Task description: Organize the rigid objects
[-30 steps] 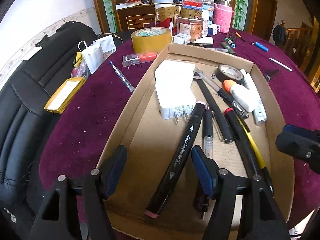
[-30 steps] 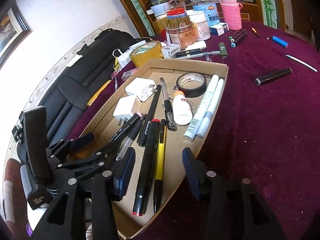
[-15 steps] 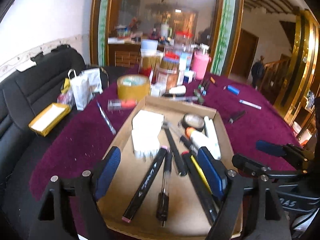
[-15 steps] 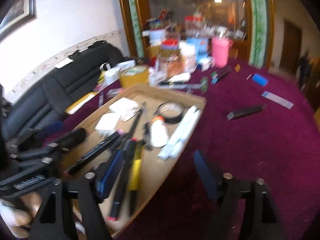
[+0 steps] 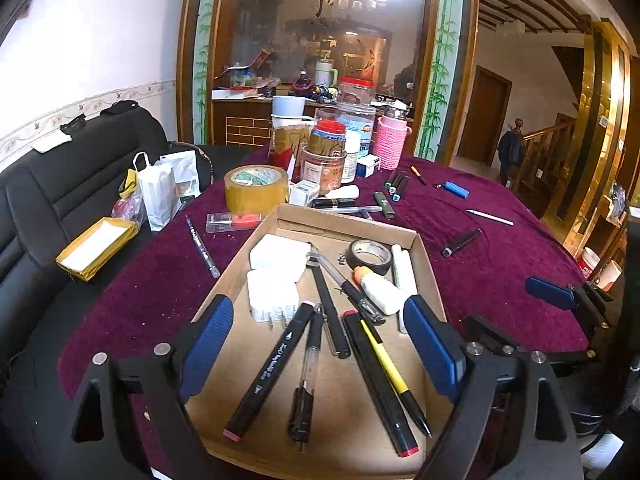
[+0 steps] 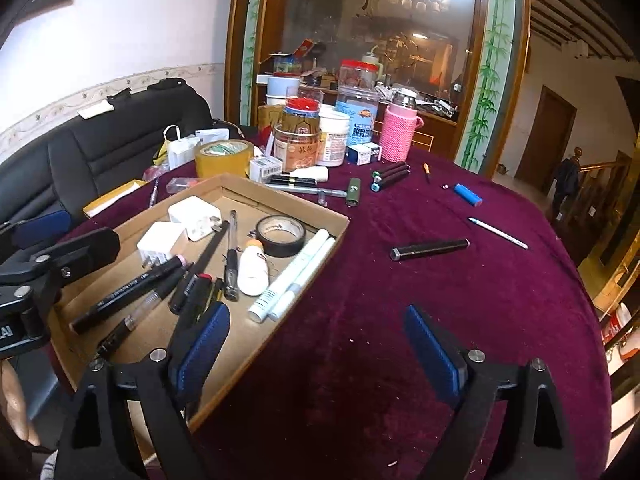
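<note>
A shallow cardboard tray [image 5: 430, 268] [image 6: 280, 204] on the purple tablecloth holds several pens and markers, two white chargers [image 5: 272, 294], a black tape roll [image 5: 370, 256] [image 6: 281, 235], a white glue bottle [image 6: 252, 266] and white markers. My left gripper [image 5: 320, 348] is open and empty, raised above the tray's near end. My right gripper [image 6: 316, 350] is open and empty, above the tray's right edge and the cloth. A black marker [image 6: 429, 249], a white pen [image 6: 497, 233] and a blue lighter [image 6: 467, 194] lie loose on the cloth.
Jars, a pink-sleeved bottle [image 5: 390, 148] and a yellow tape roll [image 5: 255, 188] crowd the table's far side. More pens and markers [image 6: 390, 174] lie near them. A black sofa [image 5: 48, 200] with a yellow box is on the left.
Both grippers have lifted and pulled back from the tray, so more of the room shows. The left jaws stand wider apart. Objects in the tray have not moved.
</note>
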The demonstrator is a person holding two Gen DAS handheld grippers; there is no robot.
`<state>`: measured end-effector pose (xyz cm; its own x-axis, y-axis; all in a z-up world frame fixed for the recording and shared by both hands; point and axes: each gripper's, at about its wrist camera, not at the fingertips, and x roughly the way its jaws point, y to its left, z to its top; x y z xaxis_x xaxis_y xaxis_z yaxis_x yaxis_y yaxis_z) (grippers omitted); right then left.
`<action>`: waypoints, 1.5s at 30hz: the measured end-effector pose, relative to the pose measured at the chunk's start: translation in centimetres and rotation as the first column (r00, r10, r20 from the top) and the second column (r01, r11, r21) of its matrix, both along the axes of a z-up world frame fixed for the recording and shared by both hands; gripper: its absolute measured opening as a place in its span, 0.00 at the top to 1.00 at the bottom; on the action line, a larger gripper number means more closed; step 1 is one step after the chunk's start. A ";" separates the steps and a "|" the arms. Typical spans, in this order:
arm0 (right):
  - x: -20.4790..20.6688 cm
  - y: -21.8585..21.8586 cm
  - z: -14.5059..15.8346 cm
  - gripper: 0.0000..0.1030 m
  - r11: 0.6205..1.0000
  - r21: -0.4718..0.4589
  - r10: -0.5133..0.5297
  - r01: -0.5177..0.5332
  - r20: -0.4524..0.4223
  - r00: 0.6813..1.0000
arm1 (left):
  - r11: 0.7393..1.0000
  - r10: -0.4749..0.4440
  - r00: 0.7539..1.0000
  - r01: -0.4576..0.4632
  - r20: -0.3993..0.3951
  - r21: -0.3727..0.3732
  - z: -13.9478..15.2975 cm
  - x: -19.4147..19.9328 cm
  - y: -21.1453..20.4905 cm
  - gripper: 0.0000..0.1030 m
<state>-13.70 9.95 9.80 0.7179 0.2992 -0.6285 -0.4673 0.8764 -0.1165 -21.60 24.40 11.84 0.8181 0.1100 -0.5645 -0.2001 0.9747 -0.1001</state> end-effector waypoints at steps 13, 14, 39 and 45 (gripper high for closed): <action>-0.1 -1.2 -0.4 0.11 1.000 -0.003 -0.015 0.015 -0.016 1.000 | 0.999 -0.014 1.000 0.013 0.014 0.031 0.4 -0.2 -1.8 0.16; -0.1 -1.3 -0.4 0.11 1.000 -0.001 -0.016 0.016 -0.016 1.000 | 0.999 -0.008 1.000 0.007 0.025 0.037 0.6 -0.4 -1.9 0.16; -1.7 -2.5 -0.8 0.10 0.999 0.047 0.011 -0.011 0.007 1.000 | 0.987 0.158 0.980 -0.155 0.120 -0.038 2.0 -2.6 -3.1 0.00; -2.3 -2.1 -0.8 0.10 1.000 0.021 0.012 -0.013 0.044 0.999 | 0.971 0.234 0.969 -0.238 0.078 0.036 1.4 -2.2 -3.3 0.00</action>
